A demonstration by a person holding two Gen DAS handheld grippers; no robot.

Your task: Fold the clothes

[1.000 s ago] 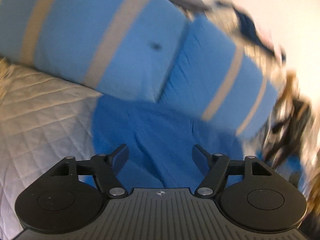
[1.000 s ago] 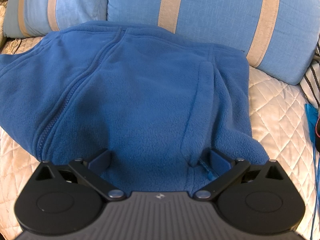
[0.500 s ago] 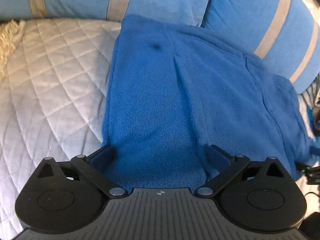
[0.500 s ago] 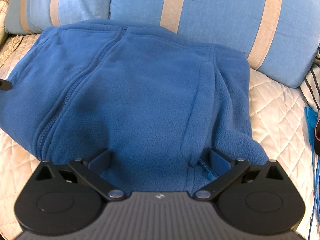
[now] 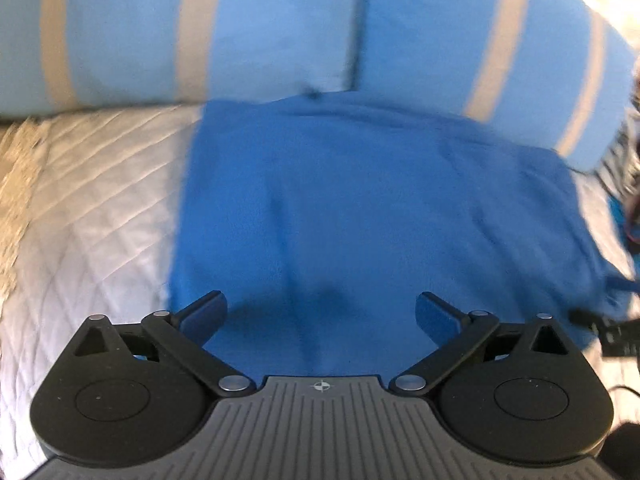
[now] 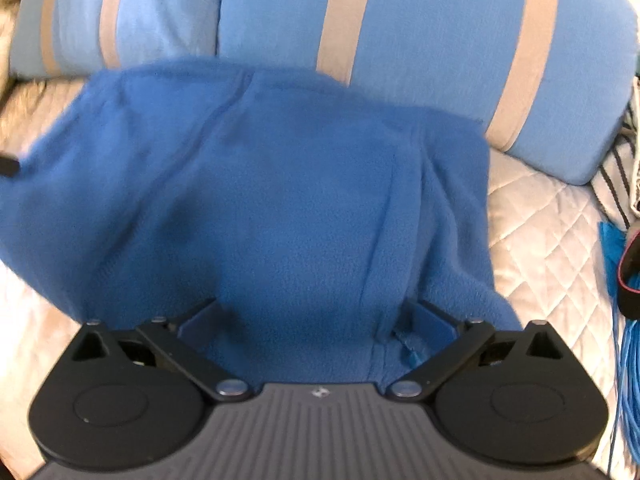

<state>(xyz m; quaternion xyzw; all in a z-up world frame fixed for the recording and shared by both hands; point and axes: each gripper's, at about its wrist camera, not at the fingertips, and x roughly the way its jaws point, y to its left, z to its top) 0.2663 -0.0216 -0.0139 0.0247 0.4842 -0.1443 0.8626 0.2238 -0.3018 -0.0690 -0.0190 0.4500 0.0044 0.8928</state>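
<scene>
**Blue fleece spread on quilted bed, both grippers wide apart**

Lay flat across the quilted bedspread (image 5: 92, 216), the blue fleece jacket (image 6: 280, 208), far edge pressed up against the striped pillows (image 6: 420, 32). Showed a zipper line running from the far edge toward the near left in the right wrist view, plus a lengthwise fold or seam toward the right side. Draped loosely at the near right corner, spilling onto the bedspread. Appeared softly blurred in the left wrist view, so fabric detail there could not be made out.

Hovered low over the near hem, the right gripper (image 6: 316, 320), jaws spread wide, fleece filling the whole gap between them; could not tell whether the pads touched the cloth or merely sat above it. Gripped nothing.

Stood likewise wide open, the left gripper (image 5: 320, 312), over the jacket's near left part, left finger just beside the jacket's left edge where blue met pale quilting. Held nothing between the fingers.

Sat side by side behind the jacket, two light blue pillows with tan stripes, touching each other at a vertical seam. Stretched pale and diamond-stitched on either side of the garment, the bedspread. Lay at the far right in the right wrist view, a bundle of thin blue cords (image 6: 628, 344) beside a dark object with a red rim (image 6: 630, 272), well apart from the jacket.
</scene>
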